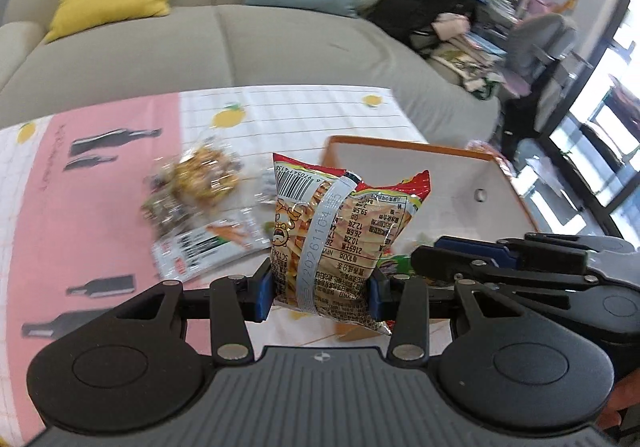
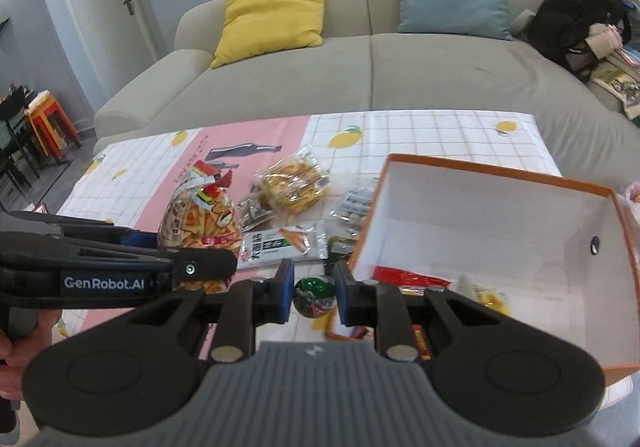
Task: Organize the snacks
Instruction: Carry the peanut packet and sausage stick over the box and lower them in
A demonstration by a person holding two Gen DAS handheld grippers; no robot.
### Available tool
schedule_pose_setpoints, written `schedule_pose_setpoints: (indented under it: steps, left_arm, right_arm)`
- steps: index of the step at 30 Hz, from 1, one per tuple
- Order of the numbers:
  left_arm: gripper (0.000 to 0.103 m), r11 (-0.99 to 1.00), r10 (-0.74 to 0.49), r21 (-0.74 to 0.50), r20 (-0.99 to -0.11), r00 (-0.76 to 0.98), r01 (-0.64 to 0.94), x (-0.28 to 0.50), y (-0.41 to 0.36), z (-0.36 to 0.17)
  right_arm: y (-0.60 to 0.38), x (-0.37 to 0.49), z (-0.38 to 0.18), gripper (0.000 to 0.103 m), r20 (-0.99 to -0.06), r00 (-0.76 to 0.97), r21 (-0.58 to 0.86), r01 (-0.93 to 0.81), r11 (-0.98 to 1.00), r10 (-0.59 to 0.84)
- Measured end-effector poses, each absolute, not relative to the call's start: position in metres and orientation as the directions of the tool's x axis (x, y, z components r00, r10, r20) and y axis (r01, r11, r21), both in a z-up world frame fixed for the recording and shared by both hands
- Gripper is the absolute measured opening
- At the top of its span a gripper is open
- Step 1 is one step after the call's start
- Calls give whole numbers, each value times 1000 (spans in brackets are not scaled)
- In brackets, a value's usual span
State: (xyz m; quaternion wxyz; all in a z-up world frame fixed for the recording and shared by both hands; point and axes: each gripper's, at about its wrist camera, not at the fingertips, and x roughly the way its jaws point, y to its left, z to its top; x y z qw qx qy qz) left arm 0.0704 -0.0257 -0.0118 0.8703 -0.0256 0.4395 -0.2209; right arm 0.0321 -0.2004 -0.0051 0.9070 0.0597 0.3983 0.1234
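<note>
So here's where I'm at with the snack sorting. My left gripper (image 1: 320, 287) is clamped on a bag of fries-style chips (image 1: 340, 235), blue pads squeezing it from both sides, and the bag is up off the tablecloth (image 1: 100, 207). My right gripper (image 2: 311, 295) is closed down on a little round green-and-red snack (image 2: 314, 297), pinched between the pads, right at the near-left corner of the box.

The orange-rimmed box (image 2: 500, 171) has a few things in its near end already: something in a red wrapper (image 2: 408, 279) and some yellowish packets I can't make out properly. Most of the white floor inside is bare, so I'd call this an early-to-middle stage.

Left on the table: a clear pack of golden biscuits (image 2: 294, 187), a white flat packet with an orange picture (image 2: 280, 243), and some smaller packets beside the box wall. So two items in hand, a handful to go.

Room-wise, the box walls stand tall, so I reckon both loads need to clear that rim before dropping in. The two grippers are close together, nearly side by side. The table's far edge sits close to the sofa (image 2: 360, 79).
</note>
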Motion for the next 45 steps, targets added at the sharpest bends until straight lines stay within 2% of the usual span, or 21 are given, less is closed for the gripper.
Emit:
schedule_pose_setpoints:
  steps: [9, 14, 22, 32, 45]
  left_arm:
    - [49, 869, -455, -252, -745, 488, 425, 91, -65, -2]
    - [49, 840, -493, -284, -755, 432, 462, 108, -82, -5]
    - [49, 805, -501, -290, -800, 330, 518, 139, -123, -28]
    - [49, 803, -320, -76, -893, 318, 592, 165, -171, -66]
    - [49, 700, -128, 159, -931, 342, 696, 178, -214, -103]
  right_arm:
    - [-251, 32, 11, 17, -699, 682, 194, -110, 975, 216]
    - [-277, 46, 6, 17, -726, 675, 130, -57, 990, 134]
    - [-326, 71, -22, 17, -786, 609, 178, 58, 982, 106]
    - [-350, 108, -53, 17, -798, 591, 246, 141, 959, 118]
    - [-354, 149, -88, 17, -809, 557, 340, 180, 923, 189]
